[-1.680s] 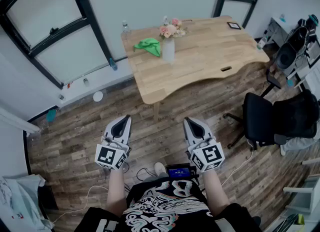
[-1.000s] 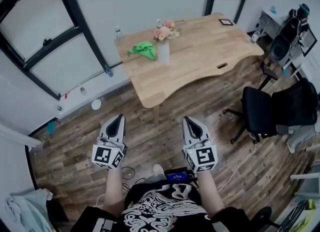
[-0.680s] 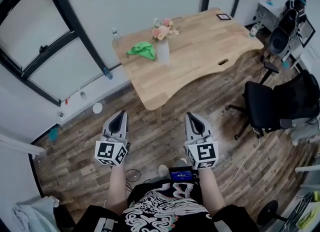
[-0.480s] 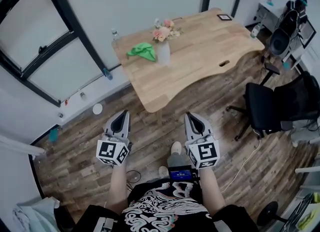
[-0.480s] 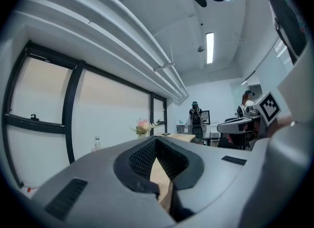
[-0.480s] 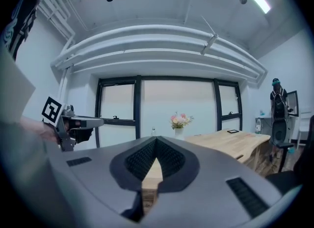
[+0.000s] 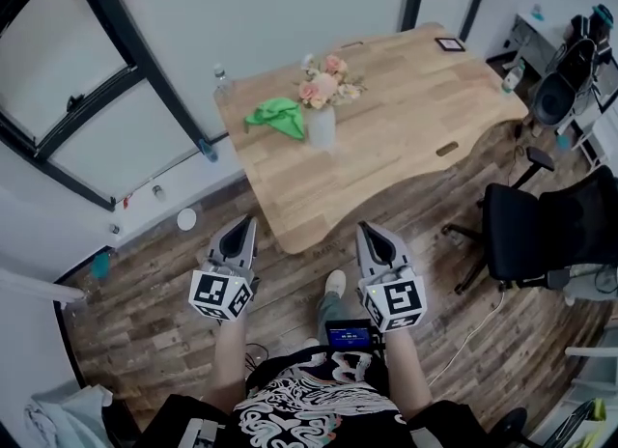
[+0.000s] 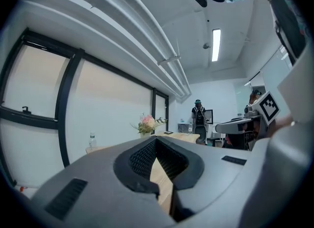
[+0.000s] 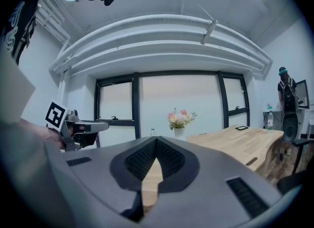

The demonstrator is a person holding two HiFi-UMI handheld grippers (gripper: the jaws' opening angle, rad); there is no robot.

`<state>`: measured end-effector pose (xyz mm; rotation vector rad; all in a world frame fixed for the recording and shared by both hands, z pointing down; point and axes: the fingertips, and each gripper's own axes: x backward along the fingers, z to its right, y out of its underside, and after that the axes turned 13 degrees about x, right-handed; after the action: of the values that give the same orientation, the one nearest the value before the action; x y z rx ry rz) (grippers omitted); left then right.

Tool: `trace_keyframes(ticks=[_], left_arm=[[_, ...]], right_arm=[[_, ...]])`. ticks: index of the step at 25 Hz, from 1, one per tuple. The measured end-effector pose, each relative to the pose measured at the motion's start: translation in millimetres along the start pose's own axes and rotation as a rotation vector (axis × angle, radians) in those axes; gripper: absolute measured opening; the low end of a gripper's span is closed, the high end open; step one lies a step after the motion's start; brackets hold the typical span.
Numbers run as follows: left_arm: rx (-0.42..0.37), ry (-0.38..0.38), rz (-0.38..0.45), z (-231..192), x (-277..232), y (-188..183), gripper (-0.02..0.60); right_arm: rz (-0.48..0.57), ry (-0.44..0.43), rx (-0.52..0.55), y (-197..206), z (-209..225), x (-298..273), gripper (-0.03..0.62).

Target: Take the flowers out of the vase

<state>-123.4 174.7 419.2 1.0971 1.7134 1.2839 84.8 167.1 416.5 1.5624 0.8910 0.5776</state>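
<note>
A pink and peach bunch of flowers (image 7: 325, 79) stands in a white vase (image 7: 322, 126) near the far left corner of the wooden table (image 7: 386, 147). Both grippers hang over the floor short of the table's near edge, side by side and pointing toward it. My left gripper (image 7: 241, 224) is shut and empty, and so is my right gripper (image 7: 372, 231). The left gripper view looks past its closed tips (image 8: 156, 139) to the flowers (image 8: 147, 122) far off. The right gripper view looks past its own closed tips (image 9: 156, 140) to the flowers (image 9: 180, 117) and vase (image 9: 179, 132).
A green cloth (image 7: 275, 116) lies left of the vase, and a water bottle (image 7: 221, 77) stands at the table's back corner. A small black item (image 7: 449, 44) lies at the far right. A black office chair (image 7: 531, 234) stands right of the table. A person (image 8: 198, 116) stands far back.
Both grippers have moved forward toward the table together with the person, so the table and vase sit nearer and larger in view. The jaws stayed shut.
</note>
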Motion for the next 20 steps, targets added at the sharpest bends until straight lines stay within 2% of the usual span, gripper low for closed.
trace_keyframes(ticks=[8,11,14,17,18,20], left_arm=[[-0.032,0.001,0.001,-32.1,-111.3,-21.1,0.0],[-0.027,0.006,-0.009,-40.9,-145.7,-21.7,0.0],[-0.029,0.025,-0.02,-43.3,-173.5,-23.1,0.0],[-0.028,0.036,-0.025,-45.8,-195.4,-24.6,0.0],[-0.029,0.036,-0.026,-47.4,-201.0,-24.9,0.0],[-0.03,0.03,-0.03,-51.8,-208.9,-24.3,0.0]], right_arm=[[0.006,-0.024,-0.015,-1.3,61.5,-93.6,0.005],[0.016,-0.019,-0.065,-1.4,87.0,-117.9,0.005],[0.028,-0.027,-0.11,0.1,107.6,-134.1,0.005],[0.082,-0.009,-0.159,-4.8,130.5,-143.9,0.005],[0.079,-0.001,-0.17,-2.6,137.0,-148.5,0.005],[0.029,0.01,-0.128,8.5,143.2,-160.4,0.005]])
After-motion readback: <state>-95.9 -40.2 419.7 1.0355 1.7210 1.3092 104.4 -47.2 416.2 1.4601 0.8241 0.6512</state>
